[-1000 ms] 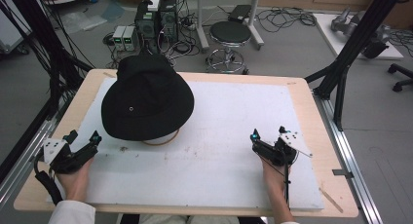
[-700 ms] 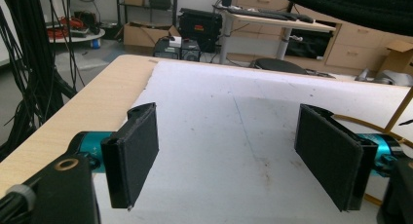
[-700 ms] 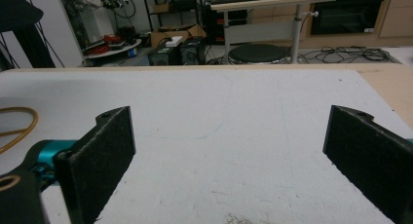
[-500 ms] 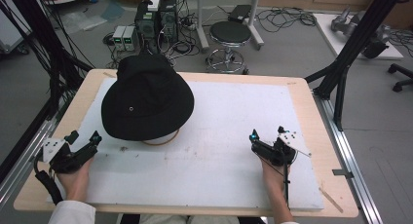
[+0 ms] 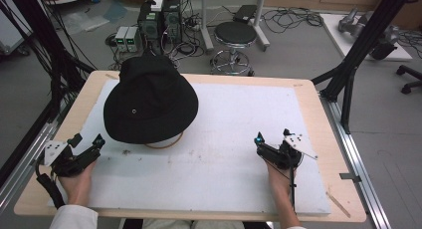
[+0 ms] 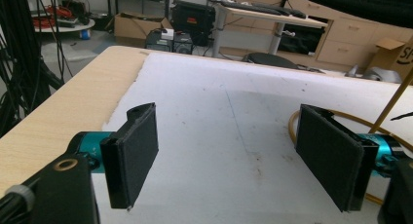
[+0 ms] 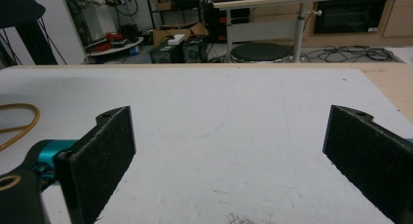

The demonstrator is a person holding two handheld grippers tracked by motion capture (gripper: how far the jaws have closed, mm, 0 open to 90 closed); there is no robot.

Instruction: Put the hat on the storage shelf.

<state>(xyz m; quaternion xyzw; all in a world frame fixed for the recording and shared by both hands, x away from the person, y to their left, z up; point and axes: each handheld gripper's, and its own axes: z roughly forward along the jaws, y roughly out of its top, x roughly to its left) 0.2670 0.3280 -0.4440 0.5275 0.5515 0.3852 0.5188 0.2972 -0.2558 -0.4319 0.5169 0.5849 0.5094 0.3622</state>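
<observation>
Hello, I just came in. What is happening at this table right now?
A person sits at a wooden table covered by a white mat, with a hand-held gripper in each hand. The left hand-held gripper and the right hand-held gripper are both open and hold nothing, low over the mat. A black fabric bucket hat sits on a thin yellowish ring stand at the left of the mat, and neither gripper touches it. It looks like the start of a task.

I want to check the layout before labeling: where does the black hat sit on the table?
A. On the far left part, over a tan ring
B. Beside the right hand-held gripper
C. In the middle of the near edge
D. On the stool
A: the black hat rests far left, the tan ring peeking out beneath its brim.
</observation>
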